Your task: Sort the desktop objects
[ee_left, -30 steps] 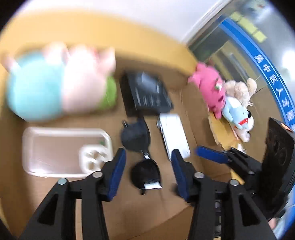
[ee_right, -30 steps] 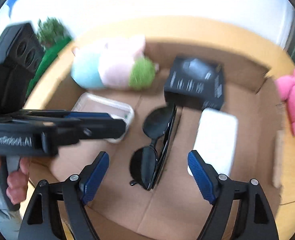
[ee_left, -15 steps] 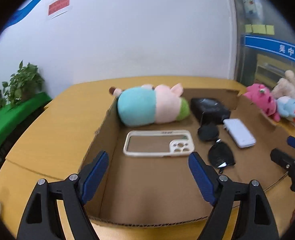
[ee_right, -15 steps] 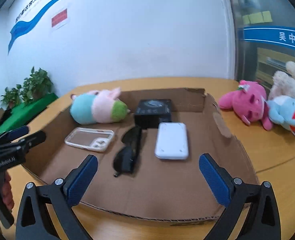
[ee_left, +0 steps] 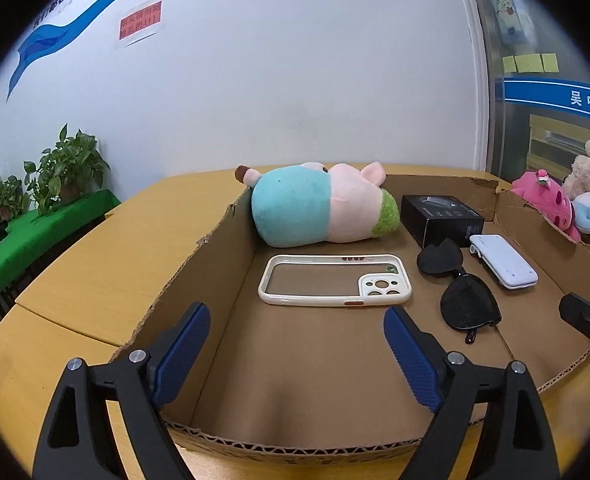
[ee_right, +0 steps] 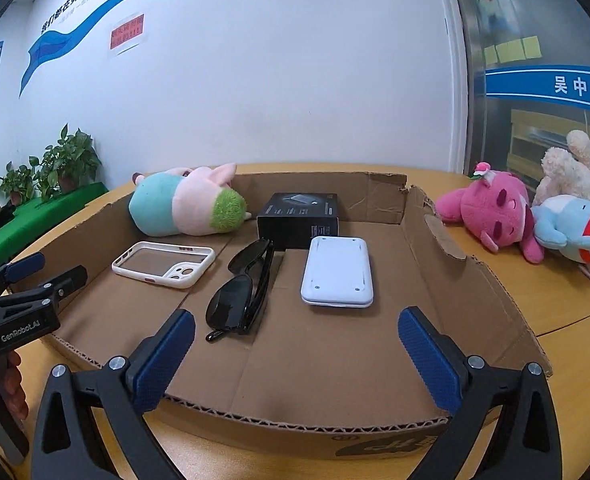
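Observation:
A shallow cardboard tray (ee_left: 199,280) (ee_right: 475,280) holds a pig plush (ee_left: 315,208) (ee_right: 187,208), a white phone case (ee_left: 335,284) (ee_right: 163,260), black sunglasses (ee_left: 459,292) (ee_right: 243,292), a black box (ee_left: 441,216) (ee_right: 299,214) and a white flat device (ee_left: 503,260) (ee_right: 337,272). My left gripper (ee_left: 297,350) is open and empty over the tray's near left part. My right gripper (ee_right: 295,352) is open and empty above the tray's near edge. The left gripper also shows in the right wrist view (ee_right: 43,270).
The tray rests on a yellow wooden table (ee_left: 107,248). A pink plush (ee_right: 491,210), a blue plush (ee_right: 571,228) and a beige plush (ee_right: 571,172) lie on the table right of the tray. Potted plants (ee_left: 63,168) stand on a green surface far left.
Both grippers have pulled back and up from close over the sunglasses to the tray's near edge. Their jaws have opened wider. The objects have not moved.

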{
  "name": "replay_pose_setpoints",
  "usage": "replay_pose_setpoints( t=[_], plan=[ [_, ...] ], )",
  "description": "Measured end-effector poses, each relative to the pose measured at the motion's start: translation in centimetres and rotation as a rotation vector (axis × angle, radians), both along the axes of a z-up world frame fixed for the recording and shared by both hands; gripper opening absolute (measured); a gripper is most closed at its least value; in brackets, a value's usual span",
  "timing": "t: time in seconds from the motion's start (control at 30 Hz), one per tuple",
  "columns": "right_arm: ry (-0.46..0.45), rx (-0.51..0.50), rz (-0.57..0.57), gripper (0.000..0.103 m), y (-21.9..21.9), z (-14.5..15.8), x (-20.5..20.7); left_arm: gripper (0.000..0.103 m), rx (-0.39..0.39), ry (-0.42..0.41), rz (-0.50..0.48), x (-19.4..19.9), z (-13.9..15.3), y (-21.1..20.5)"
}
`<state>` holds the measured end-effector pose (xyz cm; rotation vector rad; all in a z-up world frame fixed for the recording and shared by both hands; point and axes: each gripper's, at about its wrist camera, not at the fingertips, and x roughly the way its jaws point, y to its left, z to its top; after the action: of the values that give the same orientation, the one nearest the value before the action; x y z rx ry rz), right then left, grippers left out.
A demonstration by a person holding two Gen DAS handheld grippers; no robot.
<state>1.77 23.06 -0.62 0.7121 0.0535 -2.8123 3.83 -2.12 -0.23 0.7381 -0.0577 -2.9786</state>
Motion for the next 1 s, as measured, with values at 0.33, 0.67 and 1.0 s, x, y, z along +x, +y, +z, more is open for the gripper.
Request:
replay_pose_setpoints(
  t=[0.33,0.67,1.0],
  plan=[
    [-0.002,0.001,0.0,0.103,0.13,0.02,0.23,0.095,-0.002,-0.004,-0.01,-0.09,-0.08,0.1],
    [-0.003,0.0,0.0,0.103,0.14,0.01,0.28,0.102,0.0,-0.014,-0.019,-0.59,-0.12,-0.04],
    [-0.004,0.001,-0.001,0.103,0.19,0.01,0.33,0.102,0.002,-0.017,-0.021,-0.61,-0.1,-0.17]
  ],
)
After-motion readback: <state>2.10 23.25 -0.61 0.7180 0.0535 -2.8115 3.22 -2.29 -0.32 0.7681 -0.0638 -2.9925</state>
